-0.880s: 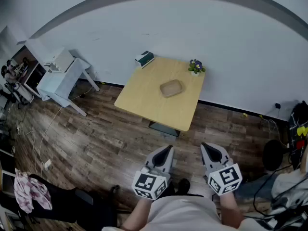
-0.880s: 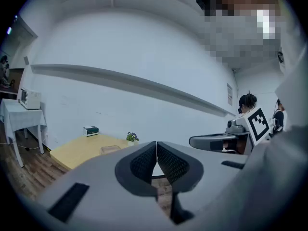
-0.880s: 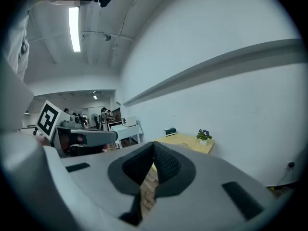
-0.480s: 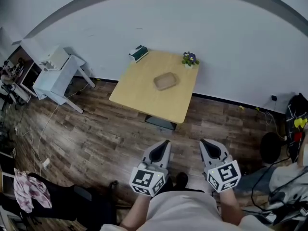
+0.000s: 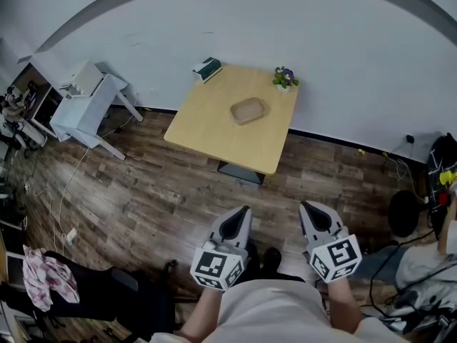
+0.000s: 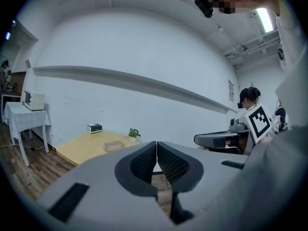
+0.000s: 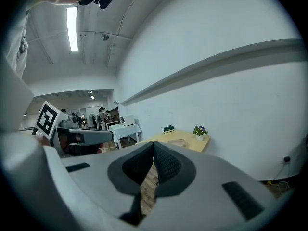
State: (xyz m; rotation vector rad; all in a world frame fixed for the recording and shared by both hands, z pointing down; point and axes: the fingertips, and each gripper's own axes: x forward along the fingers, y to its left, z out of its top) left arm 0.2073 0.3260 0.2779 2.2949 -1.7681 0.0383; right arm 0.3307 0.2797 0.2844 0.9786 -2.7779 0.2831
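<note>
Both grippers are held low in front of the person, side by side above the wooden floor. My left gripper [image 5: 243, 210] [image 6: 156, 144] is shut with nothing between its jaws. My right gripper [image 5: 306, 206] [image 7: 153, 146] is also shut and empty. Well ahead of them stands a light wooden table [image 5: 214, 138] [image 6: 82, 147] [image 7: 190, 143] against the white wall. On it lie a shallow tan tray [image 5: 248, 110] [image 6: 114, 145], a small potted plant [image 5: 284, 78] [image 7: 199, 130] and a green box [image 5: 207, 68] [image 6: 94, 128].
A white side table [image 5: 84, 113] with a white appliance [image 5: 83, 81] on it stands at the left by the wall. A pink cloth [image 5: 50, 281] lies on a dark thing at lower left. Black bags and cables [image 5: 443, 174] crowd the right edge. People stand far back [image 7: 102, 113].
The head view has shifted a little, so the table sits slightly differently in the picture. Both grippers stay shut, side by side and well short of the table.
</note>
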